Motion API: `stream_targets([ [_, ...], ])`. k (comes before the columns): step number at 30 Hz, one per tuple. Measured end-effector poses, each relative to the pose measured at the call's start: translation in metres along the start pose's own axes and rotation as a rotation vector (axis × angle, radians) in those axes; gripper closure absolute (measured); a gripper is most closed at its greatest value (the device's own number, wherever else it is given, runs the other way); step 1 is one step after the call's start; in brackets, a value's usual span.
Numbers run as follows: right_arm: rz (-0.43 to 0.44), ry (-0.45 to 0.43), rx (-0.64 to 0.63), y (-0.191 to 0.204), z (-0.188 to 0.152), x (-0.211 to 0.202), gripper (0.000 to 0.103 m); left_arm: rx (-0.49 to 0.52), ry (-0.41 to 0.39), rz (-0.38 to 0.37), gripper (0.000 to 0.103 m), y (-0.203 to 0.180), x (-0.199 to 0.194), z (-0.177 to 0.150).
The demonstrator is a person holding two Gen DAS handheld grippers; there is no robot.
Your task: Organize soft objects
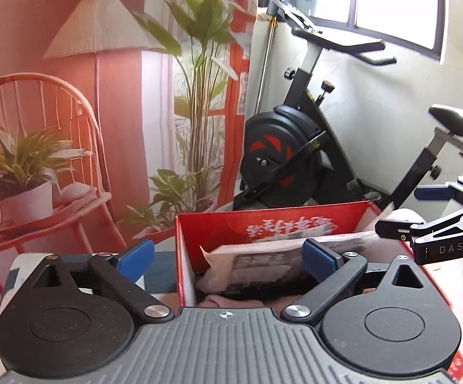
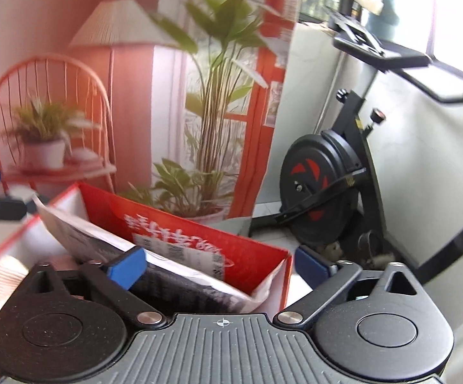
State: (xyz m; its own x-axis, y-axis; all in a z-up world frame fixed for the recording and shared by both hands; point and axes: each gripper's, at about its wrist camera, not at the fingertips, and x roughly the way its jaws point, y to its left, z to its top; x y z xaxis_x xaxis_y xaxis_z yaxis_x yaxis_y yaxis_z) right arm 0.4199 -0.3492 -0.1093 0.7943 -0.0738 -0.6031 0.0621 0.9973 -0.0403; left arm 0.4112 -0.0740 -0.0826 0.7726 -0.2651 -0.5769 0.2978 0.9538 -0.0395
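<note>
Inside the red box [image 1: 263, 224], a plastic-wrapped soft package [image 1: 263, 256] with dark contents leans tilted, its upper edge rising toward the box's far left corner in the right wrist view. Pink cloth [image 1: 218, 300] lies under it at the near wall. Left gripper [image 1: 228, 252] spread wide, blue pads [image 1: 137, 252] apart, nothing pinched; one pad sits outside the box's left wall, the other over the package. Right gripper [image 2: 222, 265] also spread wide, empty, straddling the box's right corner. Exercise bike [image 1: 295, 160] and printed plant backdrop [image 1: 71, 96] behind. Slight motion blur.
</note>
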Motion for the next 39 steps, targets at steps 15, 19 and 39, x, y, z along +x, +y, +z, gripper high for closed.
stream_targets([
  [15, -0.001, -0.047, 0.180, 0.023, -0.059, -0.112, 0.000, -0.055, -0.034, 0.074, 0.000, -0.015, -0.095, -0.036],
  [19, 0.003, -0.078, 0.192, 0.031, -0.072, -0.144, 0.000, -0.044, -0.041, 0.091, 0.000, -0.022, -0.119, -0.046],
  [39, -0.023, -0.165, 0.222, 0.082, -0.130, -0.308, 0.000, -0.029, -0.135, 0.160, 0.000, -0.052, -0.256, -0.103],
])
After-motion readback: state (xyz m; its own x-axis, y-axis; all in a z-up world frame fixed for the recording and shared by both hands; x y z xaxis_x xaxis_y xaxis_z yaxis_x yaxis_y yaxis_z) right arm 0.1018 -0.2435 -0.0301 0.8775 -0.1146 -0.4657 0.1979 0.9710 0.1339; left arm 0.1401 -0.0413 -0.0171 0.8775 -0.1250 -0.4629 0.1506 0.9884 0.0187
